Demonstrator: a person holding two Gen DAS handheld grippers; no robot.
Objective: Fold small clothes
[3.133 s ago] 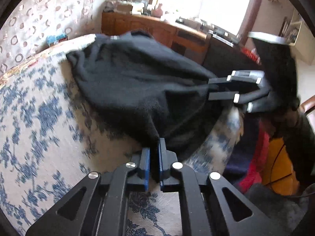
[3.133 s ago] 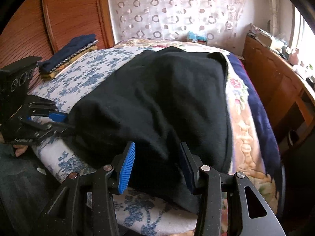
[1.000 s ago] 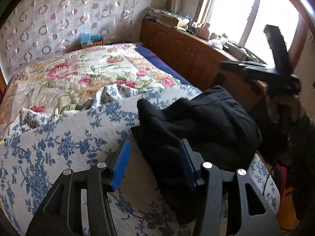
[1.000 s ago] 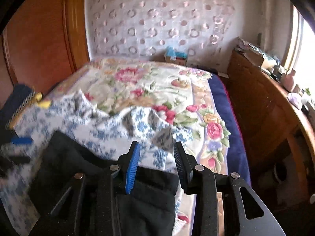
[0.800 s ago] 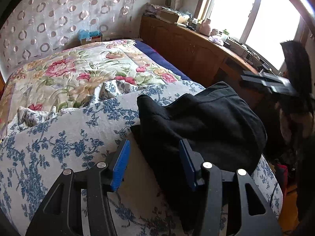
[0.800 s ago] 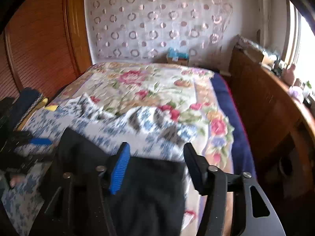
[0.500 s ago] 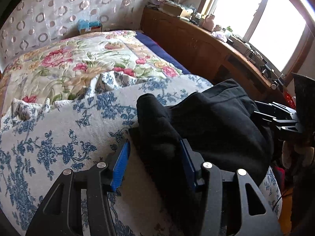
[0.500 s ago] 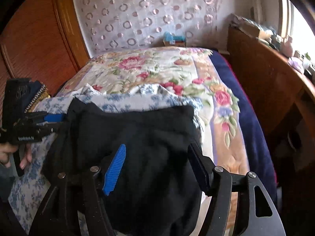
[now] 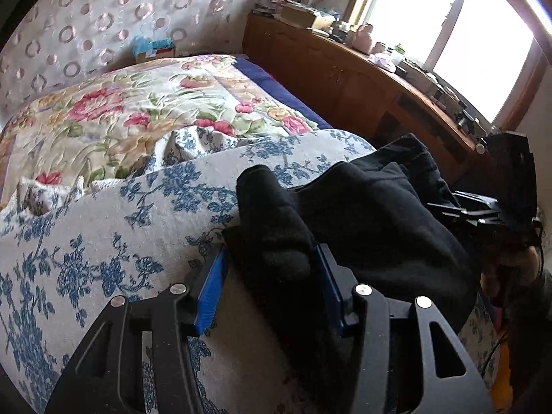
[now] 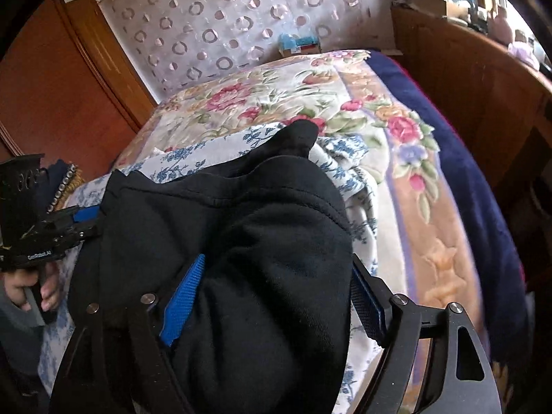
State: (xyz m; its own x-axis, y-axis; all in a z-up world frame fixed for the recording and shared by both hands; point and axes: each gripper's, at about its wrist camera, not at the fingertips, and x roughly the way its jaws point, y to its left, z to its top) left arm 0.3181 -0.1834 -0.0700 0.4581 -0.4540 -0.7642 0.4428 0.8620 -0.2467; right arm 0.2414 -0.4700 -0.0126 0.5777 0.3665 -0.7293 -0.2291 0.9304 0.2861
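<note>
Black fleece garment [image 9: 362, 214] lay bunched on the blue-flowered coverlet [image 9: 103, 234] at the bed's near edge. Left gripper [image 9: 269, 272] stood half spread, a fold between its jaws; whether it was pinched I could not tell. Right gripper [image 10: 276, 293] had just been opening, jaws wide, cloth heaped loosely between them.

A bed [image 9: 103, 220] carries a blue-flowered white coverlet [image 9: 114, 241] over a quilt [image 9: 138, 103] with red and pink blooms; a navy blanket [image 10: 483, 186] hangs along its far side. Beyond: ring-patterned wallpaper [image 9: 103, 17], a blue box [image 10: 298, 43], a cluttered wooden sideboard [image 9: 345, 76] beneath a bright window [image 9: 448, 24], and wood panelling [image 10: 51, 96].
</note>
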